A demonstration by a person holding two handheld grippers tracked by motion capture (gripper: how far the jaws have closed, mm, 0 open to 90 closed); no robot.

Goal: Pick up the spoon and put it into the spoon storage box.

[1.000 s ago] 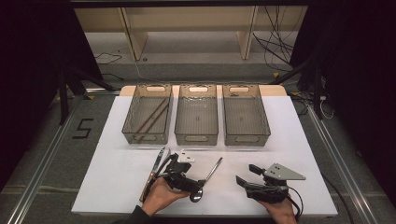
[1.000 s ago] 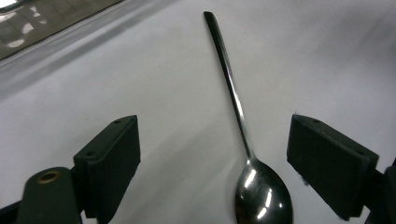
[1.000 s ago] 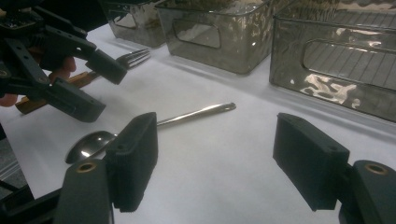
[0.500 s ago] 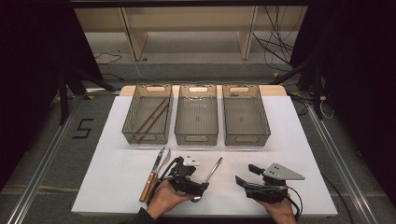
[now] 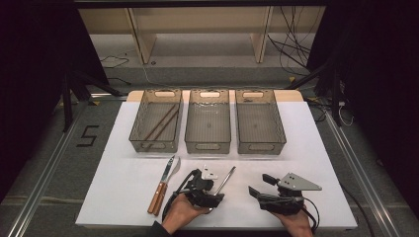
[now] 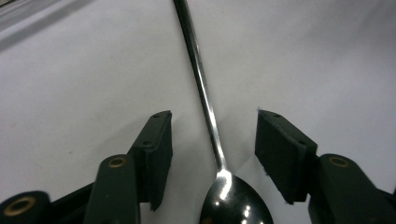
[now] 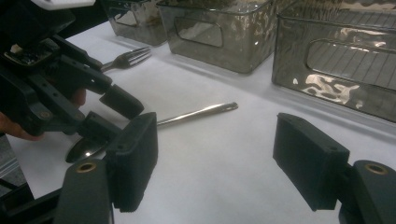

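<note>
The spoon [image 6: 205, 100] is lying flat on the white table [image 5: 123, 192], between the left gripper [image 6: 212, 154]'s pads, untouched. These jaws have just been closing; earlier they were wider. The right gripper [image 7: 215, 158] is being held open over bare surface.

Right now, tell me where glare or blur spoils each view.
High view: the white table is evenly lit and the room around it is dark. Left gripper view: glare on the spoon bowl, and the near black pads look soft. Right gripper view: bright reflections ripple over the clear bins.
</note>
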